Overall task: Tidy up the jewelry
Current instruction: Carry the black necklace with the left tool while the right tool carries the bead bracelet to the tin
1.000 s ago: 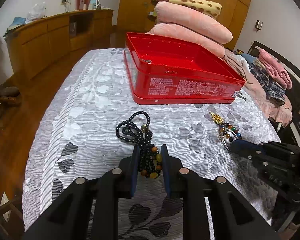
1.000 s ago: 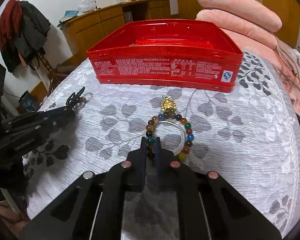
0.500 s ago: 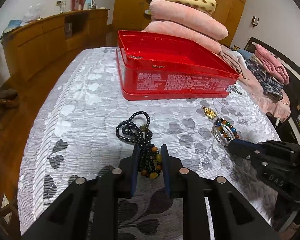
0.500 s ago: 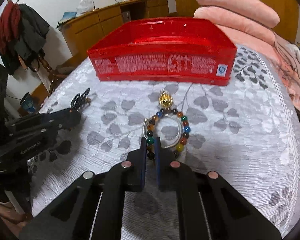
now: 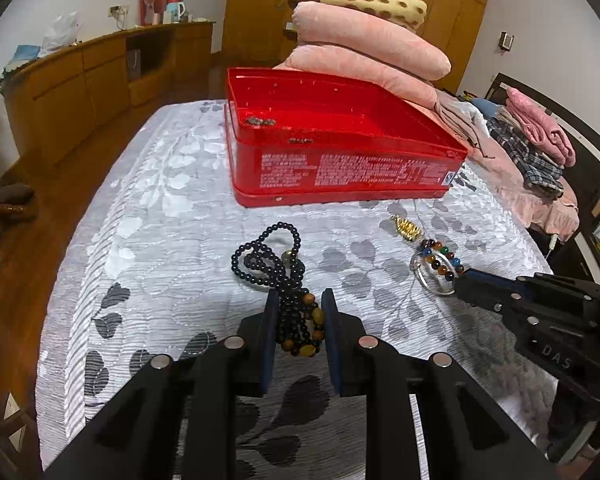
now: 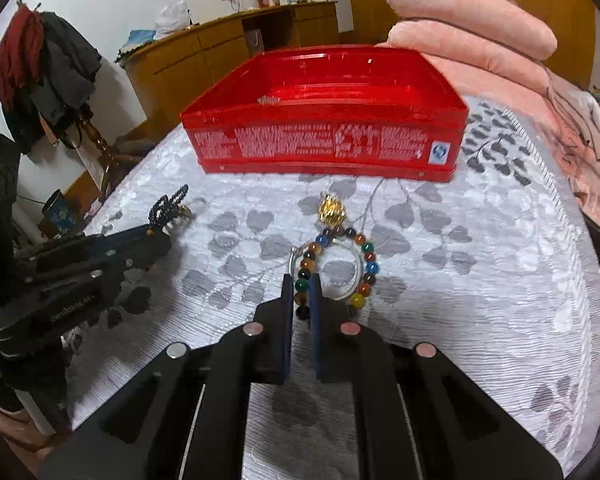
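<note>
A black bead necklace point(image 5: 278, 276) lies on a leaf-patterned bedspread point(image 5: 148, 248), its bunched end pinched in the nearly closed left gripper point(image 5: 298, 326). Beside it, the right gripper point(image 6: 301, 300) is clamped on a colourful bead bracelet point(image 6: 340, 264). An open red tin point(image 5: 340, 168) sits beyond.

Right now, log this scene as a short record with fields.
surface: bed with grey leaf-pattern cover
container: open red tin, beyond the jewelry
left hand-held gripper: shut on black bead necklace, at its end with brown and amber beads
right hand-held gripper: shut on multicolour bead bracelet
also by bracelet: clear bangle, gold charm
in tin: nothing from the cover yet
</note>
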Available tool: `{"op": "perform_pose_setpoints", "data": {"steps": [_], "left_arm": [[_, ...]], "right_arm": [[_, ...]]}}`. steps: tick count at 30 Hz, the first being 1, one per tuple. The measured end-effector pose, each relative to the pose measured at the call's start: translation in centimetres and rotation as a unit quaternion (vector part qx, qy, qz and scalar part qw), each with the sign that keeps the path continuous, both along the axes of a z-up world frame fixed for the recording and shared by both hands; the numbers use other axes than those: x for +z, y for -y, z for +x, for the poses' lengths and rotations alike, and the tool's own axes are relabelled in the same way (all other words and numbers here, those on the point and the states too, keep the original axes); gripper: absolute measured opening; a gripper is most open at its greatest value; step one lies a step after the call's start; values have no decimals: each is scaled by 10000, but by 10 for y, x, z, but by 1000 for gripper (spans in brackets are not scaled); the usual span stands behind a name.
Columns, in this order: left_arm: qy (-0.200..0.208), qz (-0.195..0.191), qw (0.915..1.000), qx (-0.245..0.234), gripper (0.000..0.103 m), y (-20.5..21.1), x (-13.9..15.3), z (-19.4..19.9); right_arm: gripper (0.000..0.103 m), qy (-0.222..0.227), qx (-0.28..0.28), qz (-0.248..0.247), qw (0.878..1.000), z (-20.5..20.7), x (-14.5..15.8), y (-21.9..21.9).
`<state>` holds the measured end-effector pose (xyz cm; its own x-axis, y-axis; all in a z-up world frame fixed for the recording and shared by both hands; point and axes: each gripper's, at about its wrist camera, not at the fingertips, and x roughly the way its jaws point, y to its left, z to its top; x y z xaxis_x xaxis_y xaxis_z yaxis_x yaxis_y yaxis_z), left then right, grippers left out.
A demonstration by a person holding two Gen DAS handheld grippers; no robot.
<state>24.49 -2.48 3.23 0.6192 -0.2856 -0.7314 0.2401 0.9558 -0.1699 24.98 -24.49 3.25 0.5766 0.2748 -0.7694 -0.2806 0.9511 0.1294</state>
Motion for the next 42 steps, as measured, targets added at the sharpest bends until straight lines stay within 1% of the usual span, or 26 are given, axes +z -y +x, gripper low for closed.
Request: {"op": "perform_pose_setpoints", "data": {"steps": [10,17,24,32,42], "left_arm": [[279,-39,9996,-24,21,5,26,-2],[478,-69,9988,-36,21,11,45,1],[556,-63,9984,8,21,14,55,7],[575,-66,9983,44,21,15,59,17],[684,-130,9975,114,21,15,74,38]], "right_arm": [[7,327,-58,-3,9994,-6,30,4],[7,532,-2,105,9985,-3,51,1],[7,578,34,165,9982,4,58,-3],[7,613,26,134,9980,15,63,-5],[7,788,49,165,9967,36,81,-5]]}}
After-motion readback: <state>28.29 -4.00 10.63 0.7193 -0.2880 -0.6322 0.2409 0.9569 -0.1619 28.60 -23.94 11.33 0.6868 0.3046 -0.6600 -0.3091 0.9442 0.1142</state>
